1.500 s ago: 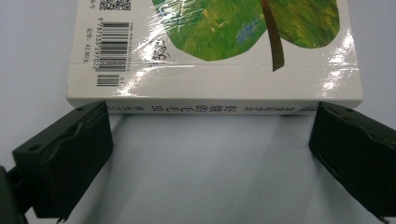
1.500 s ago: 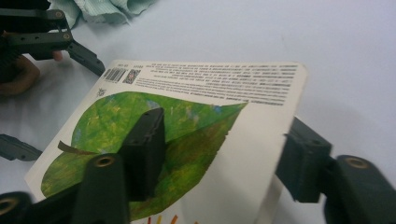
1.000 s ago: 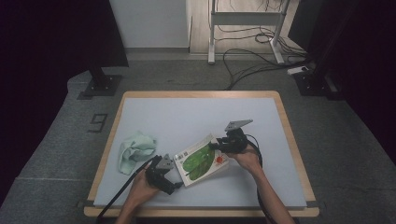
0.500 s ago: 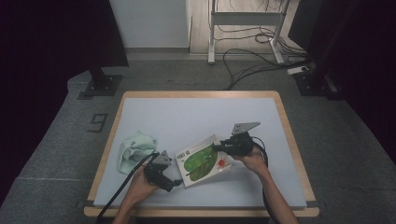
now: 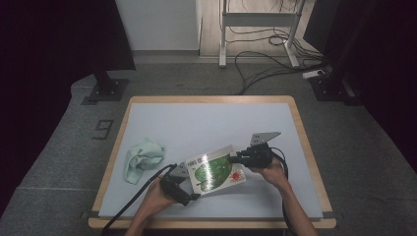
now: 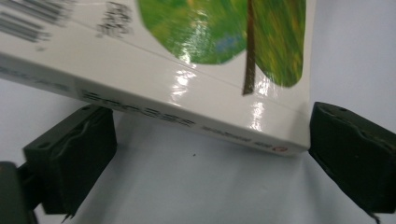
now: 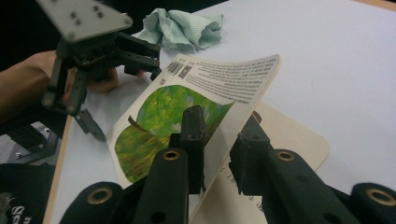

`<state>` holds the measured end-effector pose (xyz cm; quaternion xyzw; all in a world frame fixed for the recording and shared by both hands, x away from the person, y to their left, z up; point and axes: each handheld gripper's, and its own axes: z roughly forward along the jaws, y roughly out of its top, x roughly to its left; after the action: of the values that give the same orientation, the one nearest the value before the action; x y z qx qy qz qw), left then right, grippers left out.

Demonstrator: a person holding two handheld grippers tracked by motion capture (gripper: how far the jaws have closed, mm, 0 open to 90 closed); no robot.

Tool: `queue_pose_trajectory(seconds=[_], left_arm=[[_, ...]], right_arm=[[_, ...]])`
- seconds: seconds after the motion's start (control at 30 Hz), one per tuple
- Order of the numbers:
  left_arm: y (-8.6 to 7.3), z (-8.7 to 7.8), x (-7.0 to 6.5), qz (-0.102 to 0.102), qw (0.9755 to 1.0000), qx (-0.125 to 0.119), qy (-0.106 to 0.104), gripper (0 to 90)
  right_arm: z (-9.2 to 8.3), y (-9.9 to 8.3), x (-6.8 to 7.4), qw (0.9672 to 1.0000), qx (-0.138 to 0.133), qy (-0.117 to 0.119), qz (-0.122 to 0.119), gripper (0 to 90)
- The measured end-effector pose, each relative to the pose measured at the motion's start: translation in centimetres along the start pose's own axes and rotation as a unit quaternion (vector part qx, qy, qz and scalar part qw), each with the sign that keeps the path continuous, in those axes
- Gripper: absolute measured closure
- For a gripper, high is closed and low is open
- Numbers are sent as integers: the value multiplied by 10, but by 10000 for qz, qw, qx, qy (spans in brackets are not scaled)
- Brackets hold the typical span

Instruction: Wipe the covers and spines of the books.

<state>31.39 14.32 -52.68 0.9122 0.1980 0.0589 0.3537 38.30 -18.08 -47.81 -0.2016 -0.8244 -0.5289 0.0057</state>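
Risk sits first with the thin cover: the right tool (image 7: 212, 154) has it pinched between its two pads, jaws drawn narrow on the lifted board, and if the hand swings too fast or too far the cover may crease at the hinge or slide out of the pads, I judge. The book (image 5: 216, 169) lies low in the middle of the high view, on the pale worktop (image 5: 206, 123), its green-leaf cover (image 7: 187, 107) raised and tilted while the pages under it stay flat. A second hazard is the whole book skidding or lifting with the cover, should the other side give too little hold. The left tool (image 5: 178, 186) stands at the book's lower left corner, jaws wide, the spine (image 6: 187, 112) between them with the pads apart from it, so nothing is clamped there. The right forearm comes up from the bottom edge, wrist bent, tool pointing left and roughly level; the left hand (image 5: 160, 189) lies low, its tool aimed up and right. Farther off, at centre left, a crumpled green cloth (image 5: 142, 156) rests well apart.
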Motion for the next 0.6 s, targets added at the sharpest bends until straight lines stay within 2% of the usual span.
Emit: queue_pose_trajectory(seconds=[0.07, 0.17, 0.27, 0.43, 0.6], left_arm=[[0, 1, -4, 76, 9999, -9, 98, 90], [1, -1, -4, 28, 10000, 19, 78, 121], [2, -4, 1, -174, 9997, -49, -147, 155], [2, -6, 7, -367, 9984, -163, -396, 196], [2, -5, 7, -371, 9982, -172, -449, 243]], right_arm=[[-1, -1, 0, 10000, 42, -28, 86, 756], [-4, -2, 1, 9998, 71, -49, 203, 755], [-5, -3, 3, 9997, 125, -89, 187, 756], [-7, -6, 3, 9998, 124, -24, 133, 762], [-8, -9, 2, 9996, 216, -47, 184, 761]])
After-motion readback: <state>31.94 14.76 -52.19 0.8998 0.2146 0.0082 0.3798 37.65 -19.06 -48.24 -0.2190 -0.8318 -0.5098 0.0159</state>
